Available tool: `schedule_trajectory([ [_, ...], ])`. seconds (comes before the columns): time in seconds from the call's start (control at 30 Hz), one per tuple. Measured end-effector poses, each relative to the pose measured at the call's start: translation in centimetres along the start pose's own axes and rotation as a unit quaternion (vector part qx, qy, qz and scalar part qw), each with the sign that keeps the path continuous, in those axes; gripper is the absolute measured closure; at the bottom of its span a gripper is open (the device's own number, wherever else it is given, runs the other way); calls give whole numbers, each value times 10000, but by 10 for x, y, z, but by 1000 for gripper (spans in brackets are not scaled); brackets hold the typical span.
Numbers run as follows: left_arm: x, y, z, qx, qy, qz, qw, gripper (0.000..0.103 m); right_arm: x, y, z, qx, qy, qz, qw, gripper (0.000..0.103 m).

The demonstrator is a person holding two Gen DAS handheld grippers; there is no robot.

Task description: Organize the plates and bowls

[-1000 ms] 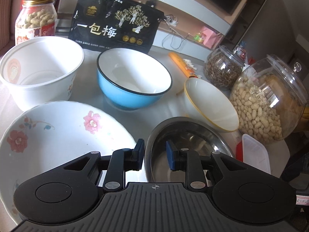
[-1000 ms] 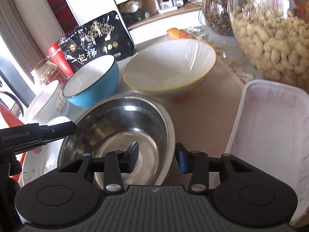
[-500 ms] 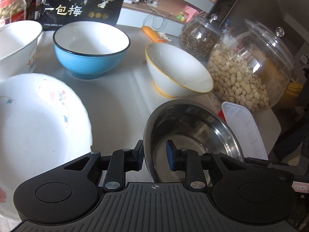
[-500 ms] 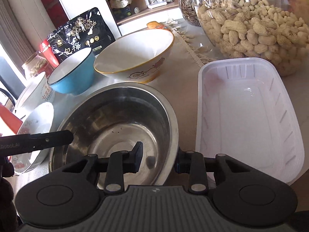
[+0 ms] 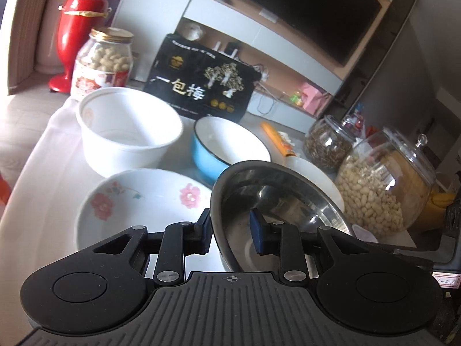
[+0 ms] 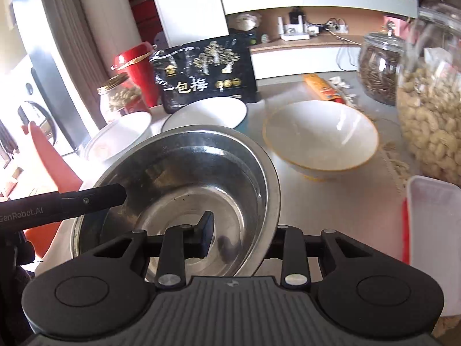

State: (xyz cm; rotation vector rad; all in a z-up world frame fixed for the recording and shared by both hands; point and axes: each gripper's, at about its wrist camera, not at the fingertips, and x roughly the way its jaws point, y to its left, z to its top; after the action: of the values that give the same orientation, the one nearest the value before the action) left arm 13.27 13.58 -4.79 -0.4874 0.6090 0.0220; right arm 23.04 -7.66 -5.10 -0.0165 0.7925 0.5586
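Both grippers hold the steel bowl (image 5: 276, 201) by its rim, lifted and tilted above the table. My left gripper (image 5: 230, 232) is shut on its left rim, one finger outside, one inside. My right gripper (image 6: 242, 235) is shut on the right rim of the steel bowl (image 6: 184, 178); its right finger is hidden behind the bowl. A flowered plate (image 5: 138, 201) lies just left of and below the bowl. A white paper bowl (image 5: 126, 135), a blue bowl (image 5: 227, 147) and a yellow-rimmed white bowl (image 6: 319, 135) stand behind.
A big glass jar of peanuts (image 5: 383, 190) and a jar of seeds (image 5: 328, 147) stand at the right. A white plastic tray (image 6: 435, 230) lies at the right front. A black snack bag (image 5: 201, 86), a peanut jar (image 5: 103, 63) and a red can (image 5: 77, 37) stand at the back.
The steel bowl has gone from resting on the table to being lifted and tilted in both grippers. It has moved left toward the flowered plate.
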Motion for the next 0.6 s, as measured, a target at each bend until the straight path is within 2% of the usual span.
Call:
schedule_trajectory([
  [0.1,-5,35,-2,-227,0,477,9986,73,33,41,2,-304,308,215,9988,72],
  [0.23,-4,69,1,-545,-2,653,9964,73,63,76,2,-609,616,254,9959,73],
  [0.37,-2,82,-2,-567,-63,699,9959,74,77,90,3,-789,714,177,9942,73],
  [0.47,-6,87,-5,-408,-229,659,9967,75,86,92,4,-841,685,47,9941,72],
  [0.6,-6,89,-6,-320,-322,839,9954,75,87,89,1,-822,608,-89,9947,72],
])
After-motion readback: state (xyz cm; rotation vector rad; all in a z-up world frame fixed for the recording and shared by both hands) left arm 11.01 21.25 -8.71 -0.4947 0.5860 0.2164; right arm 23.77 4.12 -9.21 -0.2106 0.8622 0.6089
